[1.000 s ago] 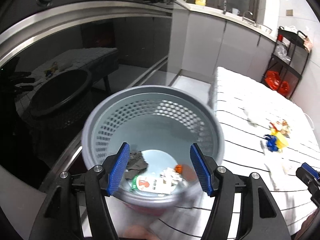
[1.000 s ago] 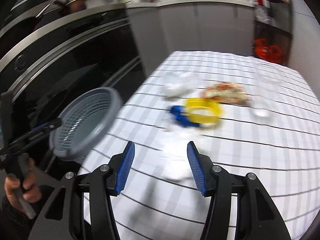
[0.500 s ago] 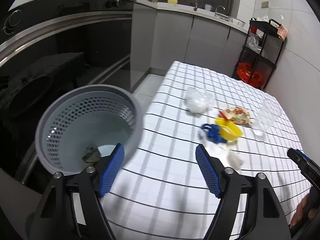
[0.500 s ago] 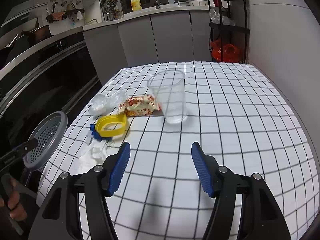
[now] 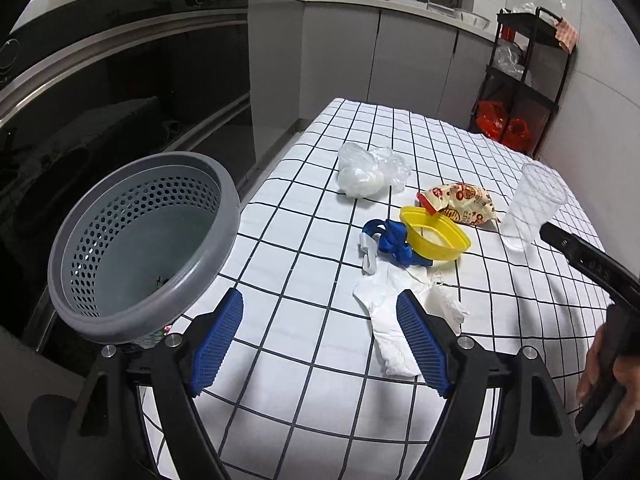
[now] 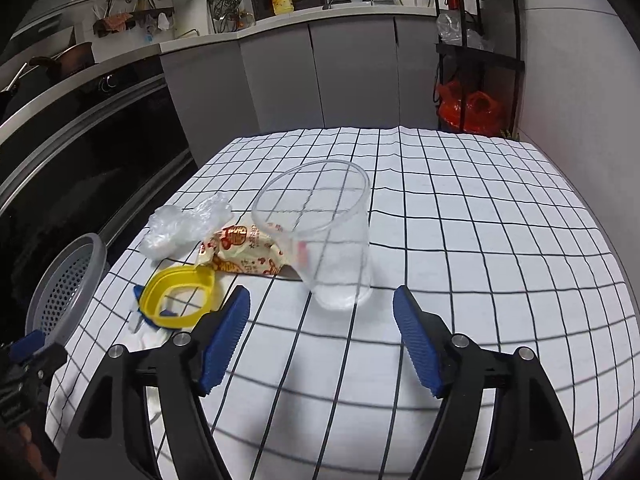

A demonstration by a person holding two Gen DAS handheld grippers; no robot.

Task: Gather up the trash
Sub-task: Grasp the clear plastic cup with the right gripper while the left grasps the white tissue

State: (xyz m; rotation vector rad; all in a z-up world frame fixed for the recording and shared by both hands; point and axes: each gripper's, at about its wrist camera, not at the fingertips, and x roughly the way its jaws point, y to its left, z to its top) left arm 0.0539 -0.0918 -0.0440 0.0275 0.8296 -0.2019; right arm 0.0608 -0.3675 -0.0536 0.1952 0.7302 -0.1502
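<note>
A grey perforated trash basket (image 5: 100, 304) stands off the table's left edge; it also shows in the right wrist view (image 6: 60, 280). On the checked tablecloth (image 5: 304, 360) lie a white tissue (image 5: 384, 320), a blue item (image 5: 390, 240), a yellow ring lid (image 5: 434, 232), a red-printed wrapper (image 5: 464, 204), a crumpled clear bag (image 5: 368, 170) and an upright clear cup (image 5: 532, 208). My left gripper (image 5: 320, 340) is open and empty, just before the tissue. My right gripper (image 6: 322, 340) is open and empty, just before the clear cup (image 6: 332, 236).
A dark oven front (image 5: 100, 100) runs along the left. Grey cabinets (image 6: 320, 72) with a counter stand behind the table. A black rack (image 6: 476, 60) with red bags stands at the back right, beside a white wall.
Both grippers swung from the basket side toward the table. The left one now faces the tissue with the basket at its left; the right one has closed in on the clear cup.
</note>
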